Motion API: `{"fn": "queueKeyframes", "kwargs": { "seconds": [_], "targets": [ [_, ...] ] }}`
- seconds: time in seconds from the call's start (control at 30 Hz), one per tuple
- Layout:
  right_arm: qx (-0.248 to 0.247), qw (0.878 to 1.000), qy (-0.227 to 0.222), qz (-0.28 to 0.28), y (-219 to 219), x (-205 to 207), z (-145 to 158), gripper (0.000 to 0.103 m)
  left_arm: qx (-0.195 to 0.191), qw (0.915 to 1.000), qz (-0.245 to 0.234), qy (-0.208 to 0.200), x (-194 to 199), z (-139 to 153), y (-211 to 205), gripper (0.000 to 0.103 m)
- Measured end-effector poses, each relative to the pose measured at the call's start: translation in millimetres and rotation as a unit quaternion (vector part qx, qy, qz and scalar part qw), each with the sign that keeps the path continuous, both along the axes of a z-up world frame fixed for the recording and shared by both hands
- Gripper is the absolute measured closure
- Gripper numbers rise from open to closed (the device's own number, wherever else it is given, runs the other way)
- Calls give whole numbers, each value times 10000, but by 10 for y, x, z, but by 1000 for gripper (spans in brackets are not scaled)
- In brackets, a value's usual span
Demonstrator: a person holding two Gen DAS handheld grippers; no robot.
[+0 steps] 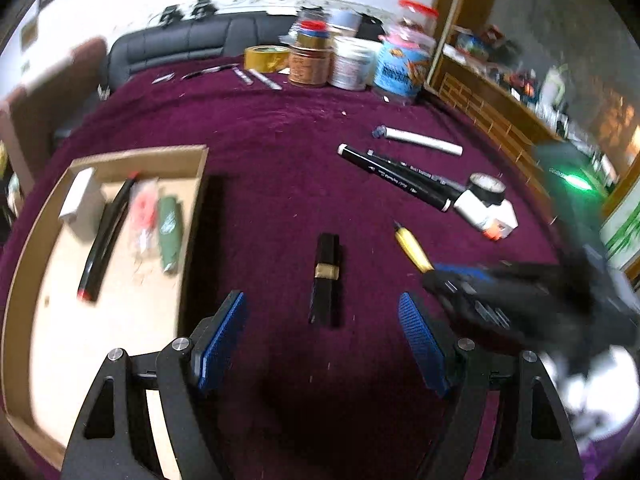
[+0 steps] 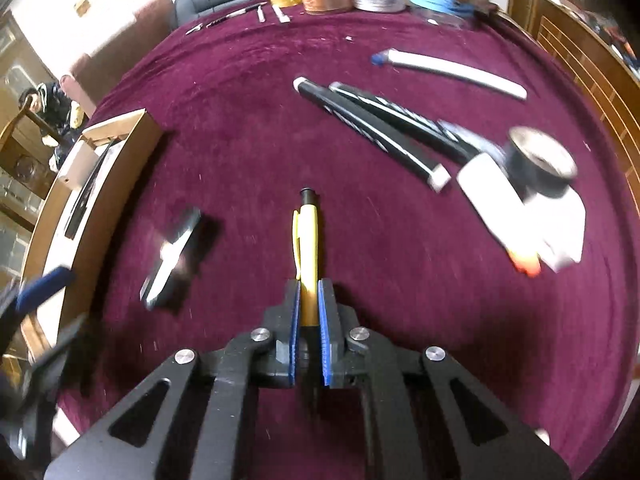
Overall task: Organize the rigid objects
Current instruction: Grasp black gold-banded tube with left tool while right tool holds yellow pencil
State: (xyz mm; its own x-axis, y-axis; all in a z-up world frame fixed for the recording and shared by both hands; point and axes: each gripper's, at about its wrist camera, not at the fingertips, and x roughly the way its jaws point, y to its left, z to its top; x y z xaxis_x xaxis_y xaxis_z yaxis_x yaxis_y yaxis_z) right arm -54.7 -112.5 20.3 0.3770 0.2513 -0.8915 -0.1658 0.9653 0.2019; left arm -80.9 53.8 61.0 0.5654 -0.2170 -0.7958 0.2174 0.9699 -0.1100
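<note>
Right wrist — one yellow pen (image 2: pixel 308 256), two black markers (image 2: pixel 372 128).

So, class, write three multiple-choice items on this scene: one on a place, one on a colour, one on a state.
1. Where does the black tube lie?
A in the box
B on the cloth, ahead of the left claw
C on the tape roll

2. What colour is the pen?
A yellow
B green
C white

3. How is the right claw?
A open
B shut on the pen
C out of view

B: it lies on the cloth between the open fingers.
A: its barrel is yellow.
B: the pads clamp the barrel.
</note>
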Motion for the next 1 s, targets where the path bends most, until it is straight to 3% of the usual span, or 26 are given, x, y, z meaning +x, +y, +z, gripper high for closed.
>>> {"fn": "queueKeyframes", "kwargs": {
  "seconds": [0.2, 0.23, 0.27, 0.3, 0.33, 0.57, 0.77, 0.83, 1.0],
  "targets": [
    [224, 9997, -15, -128, -157, -213, -2, 97, 990, 9939, -150, 452, 415, -442, -363, 33],
    [253, 9996, -13, -152, -163, -213, -3, 97, 874, 9954, -158, 357, 435, -462, -361, 42],
    [277, 9995, -19, -178, -166, -210, -1, 97, 783, 9962, -209, 325, 450, -467, -360, 43],
    [279, 9994, -26, -189, -168, -228, -5, 97, 745, 9965, -248, 295, 444, -458, -353, 59],
    [290, 9994, -37, -210, -169, -236, -6, 97, 724, 9967, -267, 268, 433, -443, -345, 89],
    [141, 9993, -206, -280, -119, -237, 0, 96, -150, 9984, -309, 442, 293, -312, -99, 89],
    [-301, 9975, -625, -122, 61, -271, -2, 95, -931, 9949, -276, 279, -2, -27, 145, 89],
    [-98, 9976, -660, -177, 5, -273, -6, 97, -1170, 9926, -255, 200, -113, 80, 276, 89],
    [1060, 9921, -604, -275, -194, -306, 48, 97, -1523, 9883, -52, -22, -218, 285, 697, 89]
  ]
}}
